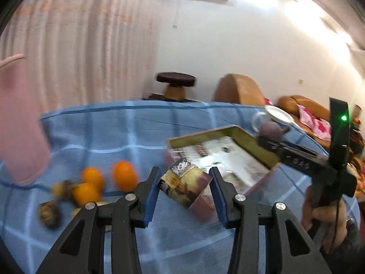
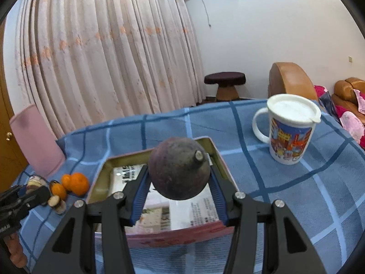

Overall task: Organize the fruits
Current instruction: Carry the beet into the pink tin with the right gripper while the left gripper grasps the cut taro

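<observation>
Two tongs, two containers, one fruit in transit.

**Item 1, right gripper** (image 2: 179, 173): closed on a round dark purple fruit (image 2: 180, 166), stem stub facing the camera. It hangs directly over the tin box (image 2: 127, 155), clear of the box floor.

**Item 2, left gripper** (image 1: 184, 189): the blue pads appear to touch both sides of a blocky purple-and-yellow piece (image 1: 184, 182), so it is probably clamped. The view is motion-blurred and the hold cannot be confirmed. In the right wrist view this gripper sits well to the left of the tin box.

**Item 3, tin box:** open top, gold inner walls, pink outer walls. It holds only a newspaper lining (image 2: 194, 212); no fruit lies in it yet.

**Item 4, lidded mug** (image 2: 289, 132): stands to the right of the tin box and beyond it. The lid is on, so the contents are unseen.

**Item 5, loose stock:** oranges (image 2: 78, 182) and cut pieces with pale ends (image 2: 57, 202) lie on the blue checked cloth (image 2: 296, 205), just left of the tin box.

**Risks, judged:**
- The fruit is a smooth sphere held at its widest part, so a loose grip could let it slip.
- Released from this height, it could bounce off the paper, or strike the rim and roll across the cloth.
- The tin looks light, and a finger catching its wall could shift or tip it.
- If both tongs converge on the box together, they could collide.
</observation>
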### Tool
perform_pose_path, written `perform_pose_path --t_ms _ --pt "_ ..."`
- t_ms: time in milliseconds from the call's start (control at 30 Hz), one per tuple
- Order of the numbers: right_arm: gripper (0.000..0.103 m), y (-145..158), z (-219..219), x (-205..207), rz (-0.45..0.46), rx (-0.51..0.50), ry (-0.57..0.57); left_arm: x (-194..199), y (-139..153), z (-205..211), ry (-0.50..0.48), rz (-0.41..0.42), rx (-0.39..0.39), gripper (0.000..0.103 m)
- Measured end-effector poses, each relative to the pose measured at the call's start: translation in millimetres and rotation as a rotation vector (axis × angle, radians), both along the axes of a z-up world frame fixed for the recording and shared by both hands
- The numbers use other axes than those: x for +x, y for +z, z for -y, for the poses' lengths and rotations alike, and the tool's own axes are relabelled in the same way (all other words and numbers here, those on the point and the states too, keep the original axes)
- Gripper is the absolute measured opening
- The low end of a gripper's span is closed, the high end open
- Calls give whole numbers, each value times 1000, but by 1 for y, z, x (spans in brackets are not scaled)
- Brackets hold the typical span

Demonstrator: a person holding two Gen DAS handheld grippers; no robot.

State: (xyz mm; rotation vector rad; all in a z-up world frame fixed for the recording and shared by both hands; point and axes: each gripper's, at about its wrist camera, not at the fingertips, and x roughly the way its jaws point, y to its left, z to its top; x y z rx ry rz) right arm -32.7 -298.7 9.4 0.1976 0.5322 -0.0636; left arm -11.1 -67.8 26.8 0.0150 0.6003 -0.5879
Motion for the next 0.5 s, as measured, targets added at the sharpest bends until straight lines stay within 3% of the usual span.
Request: perform_pose_path --t_ms 267,500 --pt "54 -11 3 10 -69 -14 -15 19 -16 59 -83 -98 28 45" --pt "54 -20 3 16 -120 12 -9 26 -37 71 -83 -130 103 45"
